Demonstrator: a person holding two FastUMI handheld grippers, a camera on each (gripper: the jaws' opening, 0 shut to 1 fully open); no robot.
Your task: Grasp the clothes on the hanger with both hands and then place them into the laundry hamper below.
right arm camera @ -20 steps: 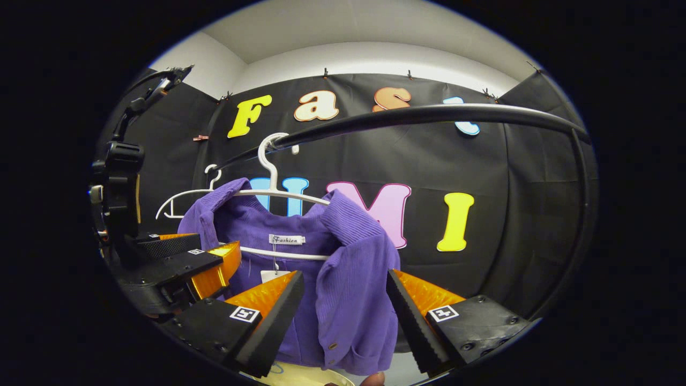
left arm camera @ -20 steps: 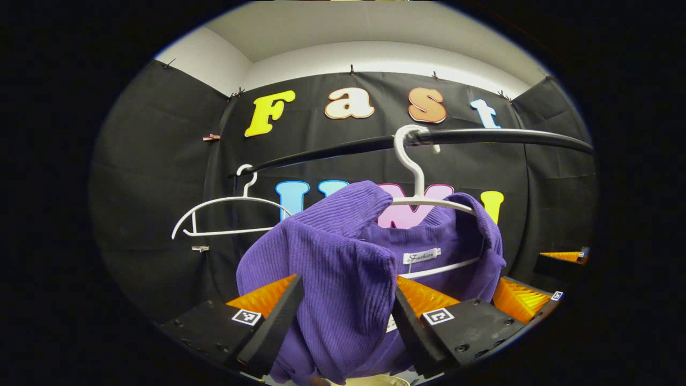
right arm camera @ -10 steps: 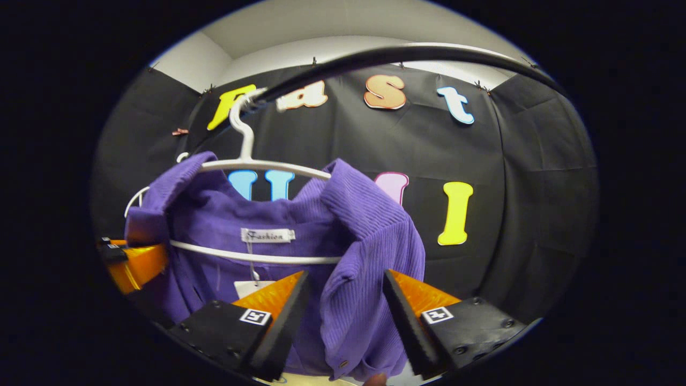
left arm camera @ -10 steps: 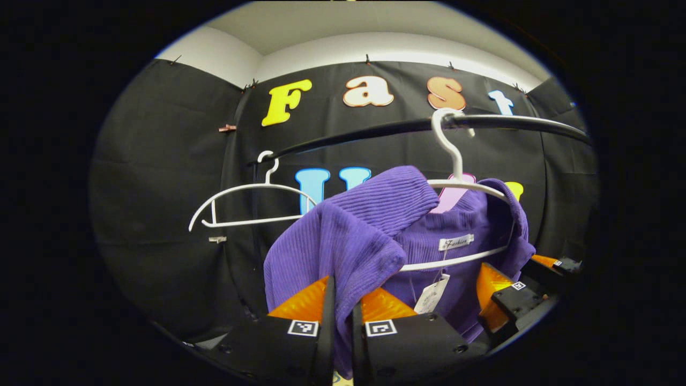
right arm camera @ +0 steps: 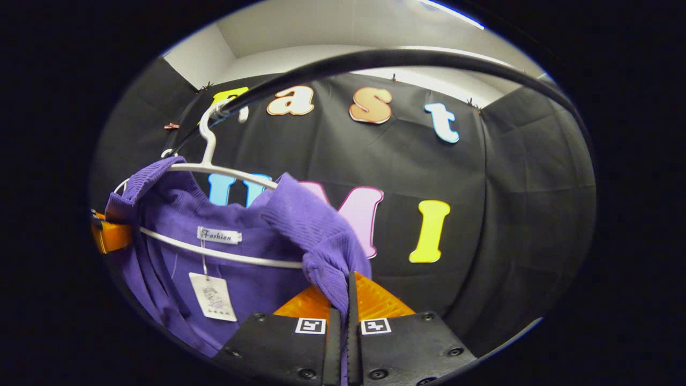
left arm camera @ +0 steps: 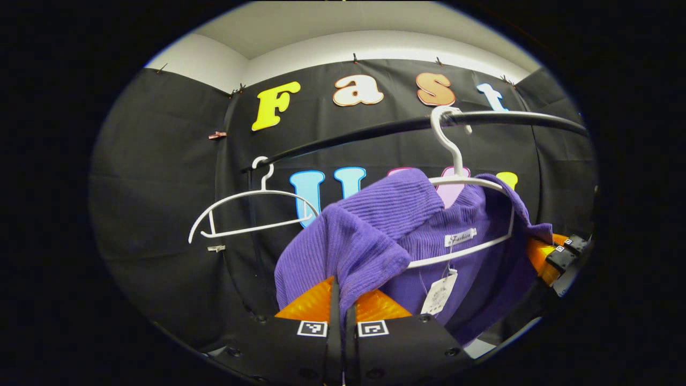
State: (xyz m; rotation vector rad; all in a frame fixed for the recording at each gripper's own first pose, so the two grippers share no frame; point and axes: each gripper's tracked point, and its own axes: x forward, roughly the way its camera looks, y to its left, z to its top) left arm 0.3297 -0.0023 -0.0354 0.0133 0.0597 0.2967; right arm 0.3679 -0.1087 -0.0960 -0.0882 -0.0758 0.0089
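Note:
A purple ribbed cardigan [left arm camera: 386,220] [right arm camera: 257,268] hangs on a white hanger [left arm camera: 455,161] [right arm camera: 206,145] hooked over a black rail [left arm camera: 375,134] [right arm camera: 375,59]. In the left gripper view my left gripper [left arm camera: 342,292] is shut on the cardigan's left shoulder, the cloth pinched between its fingers. In the right gripper view my right gripper [right arm camera: 348,292] is shut on the other shoulder. Each gripper shows at the far edge of the other's view, the right gripper [left arm camera: 552,254] at right and the left gripper [right arm camera: 110,236] at left. A paper tag [left arm camera: 439,292] [right arm camera: 211,295] dangles inside the collar.
A second, bare white hanger [left arm camera: 252,206] hangs further left on the same rail. The booth's black cloth wall stands close behind the rail, with the white room wall and ceiling [left arm camera: 375,27] above it.
Both grippers have gone from open around the cardigan's shoulders to shut on them, the left first, then the right. The hanger has tilted and swung a little on the rail.

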